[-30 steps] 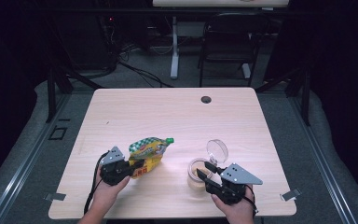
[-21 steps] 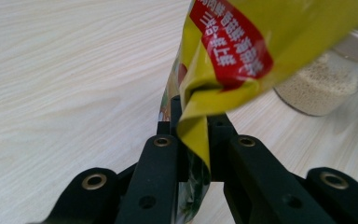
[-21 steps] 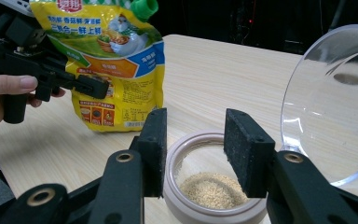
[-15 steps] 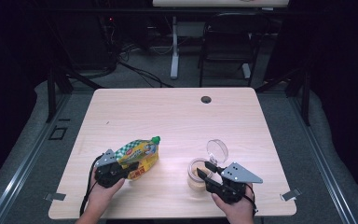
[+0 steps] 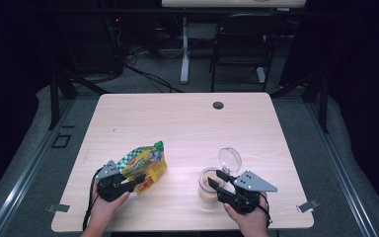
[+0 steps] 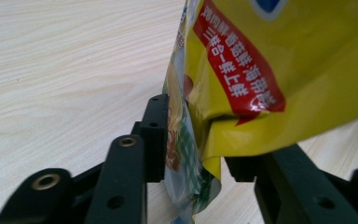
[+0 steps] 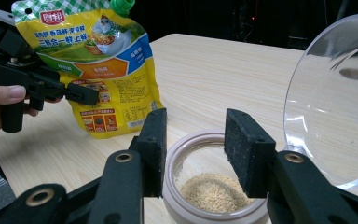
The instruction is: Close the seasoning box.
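The left tool [image 6: 193,158] has just been opening its black jaws; the lower edge of a yellow pouch [image 6: 279,70] hangs between them, its red label bearing white characters; the left jaw touches the pouch; pale wood-grain worktop [image 6: 65,65] lies behind.

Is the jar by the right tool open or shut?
Open. The clear hinged lid stands tipped back from the jar, and the right gripper view looks straight down onto the tan granules inside.

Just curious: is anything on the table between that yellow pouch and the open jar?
Nothing visible. Bare table separates the yellow pouch, standing at the left gripper, from the open jar beside the right gripper.
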The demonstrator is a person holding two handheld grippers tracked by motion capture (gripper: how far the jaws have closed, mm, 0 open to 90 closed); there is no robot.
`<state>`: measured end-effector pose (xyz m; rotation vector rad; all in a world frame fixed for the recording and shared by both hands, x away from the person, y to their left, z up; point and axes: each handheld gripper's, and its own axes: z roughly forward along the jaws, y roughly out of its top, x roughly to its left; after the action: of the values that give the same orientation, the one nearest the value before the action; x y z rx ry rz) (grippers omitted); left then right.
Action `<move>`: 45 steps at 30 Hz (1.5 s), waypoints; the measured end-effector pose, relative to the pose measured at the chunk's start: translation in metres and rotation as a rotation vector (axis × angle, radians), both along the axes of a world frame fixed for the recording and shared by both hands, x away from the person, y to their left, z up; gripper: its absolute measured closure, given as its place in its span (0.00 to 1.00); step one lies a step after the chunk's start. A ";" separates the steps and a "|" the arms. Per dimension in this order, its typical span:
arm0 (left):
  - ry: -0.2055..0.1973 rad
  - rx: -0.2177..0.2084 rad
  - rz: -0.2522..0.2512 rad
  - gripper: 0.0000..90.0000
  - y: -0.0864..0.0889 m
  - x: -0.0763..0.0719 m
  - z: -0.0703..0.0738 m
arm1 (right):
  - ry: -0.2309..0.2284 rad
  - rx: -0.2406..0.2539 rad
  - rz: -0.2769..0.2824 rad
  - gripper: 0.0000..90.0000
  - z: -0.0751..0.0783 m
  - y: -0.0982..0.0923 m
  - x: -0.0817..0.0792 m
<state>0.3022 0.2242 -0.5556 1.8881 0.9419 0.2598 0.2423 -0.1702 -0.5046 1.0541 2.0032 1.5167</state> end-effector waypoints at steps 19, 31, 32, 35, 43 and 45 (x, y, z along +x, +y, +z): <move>-0.013 -0.017 -0.036 0.50 0.001 -0.004 0.001 | 0.010 -0.009 -0.003 0.63 -0.001 -0.001 0.002; -0.032 0.005 -0.053 0.50 0.001 -0.005 0.004 | 0.021 -0.040 0.023 0.63 -0.002 -0.001 0.005; -0.031 0.007 -0.051 0.50 0.001 -0.005 0.005 | 0.025 -0.039 0.025 0.64 -0.001 -0.001 0.005; -0.034 0.016 -0.033 0.52 0.002 -0.006 0.007 | 0.033 -0.047 0.037 0.67 0.001 -0.001 0.004; -0.033 0.011 -0.025 0.53 0.001 -0.007 0.007 | 0.054 -0.011 0.014 0.70 0.008 -0.009 0.003; -0.031 0.024 -0.035 0.53 0.001 -0.007 0.008 | 0.053 -0.011 0.006 0.73 0.010 -0.011 0.003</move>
<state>0.2951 0.2251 -0.5475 1.9156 0.8875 0.2791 0.2451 -0.1814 -0.4945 1.0955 2.0506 1.4936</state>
